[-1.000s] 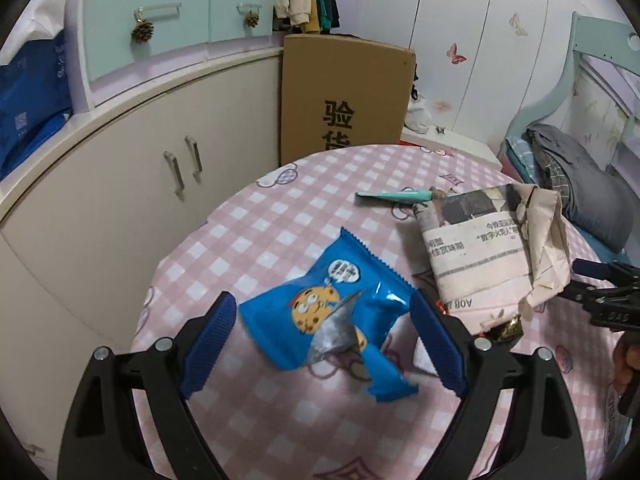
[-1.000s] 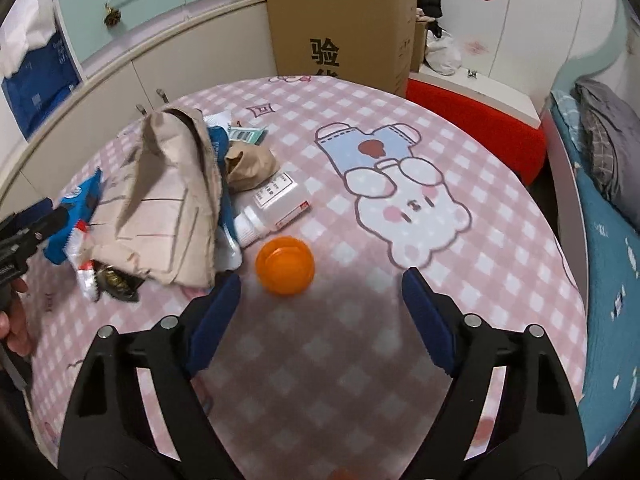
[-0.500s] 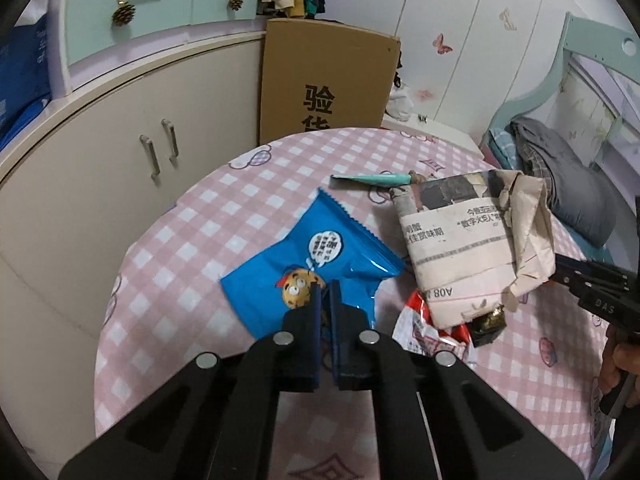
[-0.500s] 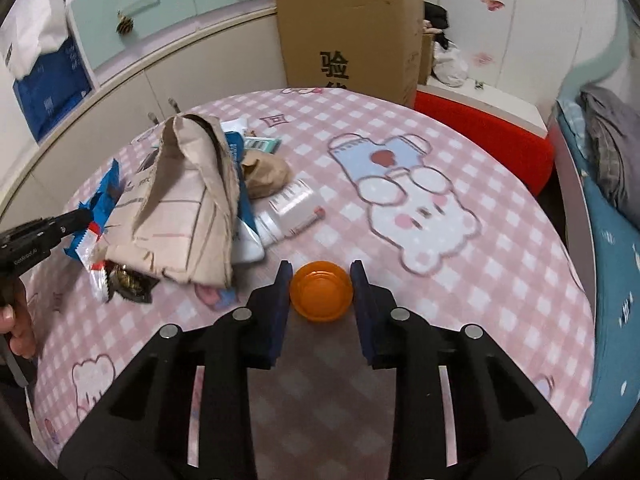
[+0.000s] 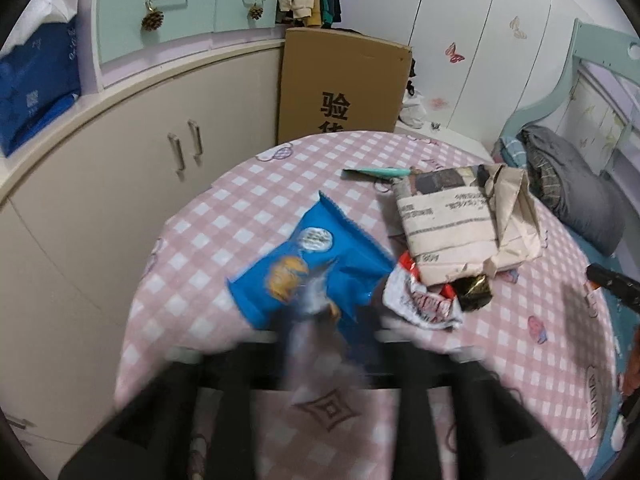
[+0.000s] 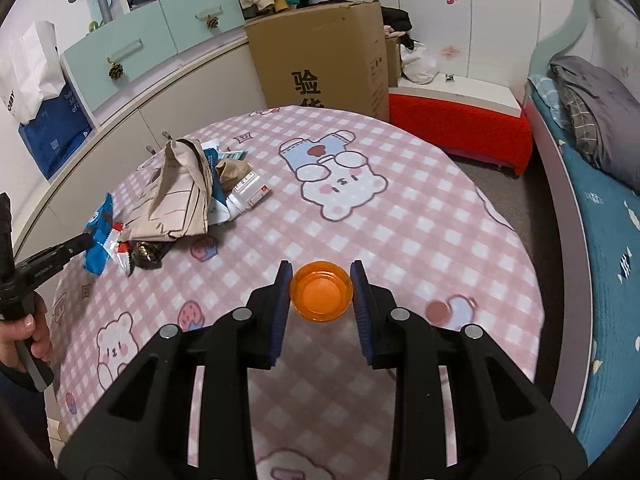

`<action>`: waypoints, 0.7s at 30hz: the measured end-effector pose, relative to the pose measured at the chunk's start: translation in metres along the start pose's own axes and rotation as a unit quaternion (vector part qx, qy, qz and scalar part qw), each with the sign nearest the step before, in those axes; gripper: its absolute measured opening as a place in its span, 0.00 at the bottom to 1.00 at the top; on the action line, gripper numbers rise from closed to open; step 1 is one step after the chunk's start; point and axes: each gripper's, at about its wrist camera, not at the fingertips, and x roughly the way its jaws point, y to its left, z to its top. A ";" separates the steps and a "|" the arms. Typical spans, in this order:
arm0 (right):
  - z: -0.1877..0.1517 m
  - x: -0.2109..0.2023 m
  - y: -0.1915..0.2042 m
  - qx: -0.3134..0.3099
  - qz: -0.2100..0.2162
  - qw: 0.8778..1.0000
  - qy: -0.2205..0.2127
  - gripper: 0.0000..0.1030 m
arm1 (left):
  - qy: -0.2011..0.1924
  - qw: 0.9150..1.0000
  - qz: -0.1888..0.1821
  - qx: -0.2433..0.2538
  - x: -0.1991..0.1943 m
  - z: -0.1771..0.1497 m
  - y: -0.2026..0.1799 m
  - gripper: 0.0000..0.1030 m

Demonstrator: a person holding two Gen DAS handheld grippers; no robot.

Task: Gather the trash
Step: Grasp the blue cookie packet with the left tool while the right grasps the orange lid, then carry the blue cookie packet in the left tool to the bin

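- Table [image 6: 420,216]: round, pink-and-white check cloth with bear prints; it carries all the litter.
- Cardboard box [image 6: 320,52]: stands upright behind the table's far edge, against the cream cabinets [image 5: 120,152].
- Folded newspaper [image 5: 448,224]: lies on the table, with a crumpled beige paper bag [image 5: 512,216] draped over its right part. In the right wrist view the bag [image 6: 176,196] heads the litter pile at the table's left side.
- Blue snack packet [image 5: 316,264]: near the table's left edge, just left of the newspaper; its lower end lies between the left gripper's fingers.
- Left gripper [image 5: 324,336]: heavily blurred in its own view; jaws opening, the packet's lower end between them. Whether the pads touch it I cannot tell. In the right wrist view its tip [image 6: 86,242] sits at the packet [image 6: 100,236].
- Right gripper [image 6: 322,304]: jaws narrow, blue pads pressing both sides of the orange cap [image 6: 322,297], which is held open side up, clear of the pile.
- Red-and-white wrapper [image 5: 420,300]: crumpled, touching the packet's right edge, below the newspaper.
- White bottle [image 6: 248,196]: lies on its side at the pile's right edge.
- Dark gold wrapper [image 5: 474,290]: just beside the red-and-white one, at the newspaper's lower corner.
- Teal pen-like item [image 5: 376,173]: lies flat beyond the newspaper.
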 end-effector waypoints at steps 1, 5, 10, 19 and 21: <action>-0.002 -0.002 -0.001 0.001 0.000 1.000 -0.001 0.28 | -0.010 1.000 0.007 0.003 -0.006 -0.003 0.001 0.69; -0.005 -0.006 -0.004 0.007 -0.001 1.000 -0.001 0.28 | -0.017 1.000 -0.003 0.012 -0.014 -0.003 0.010 0.69; -0.006 -0.005 -0.001 0.007 0.001 1.000 0.001 0.28 | -0.032 0.999 -0.003 0.015 -0.014 0.007 0.025 0.70; -0.007 0.001 0.003 0.005 0.005 1.000 0.008 0.28 | 0.044 0.995 -0.002 0.088 0.040 0.018 0.023 0.80; -0.007 0.001 0.002 0.005 0.004 1.000 0.009 0.28 | 0.049 0.995 -0.027 0.082 0.043 0.020 0.025 0.73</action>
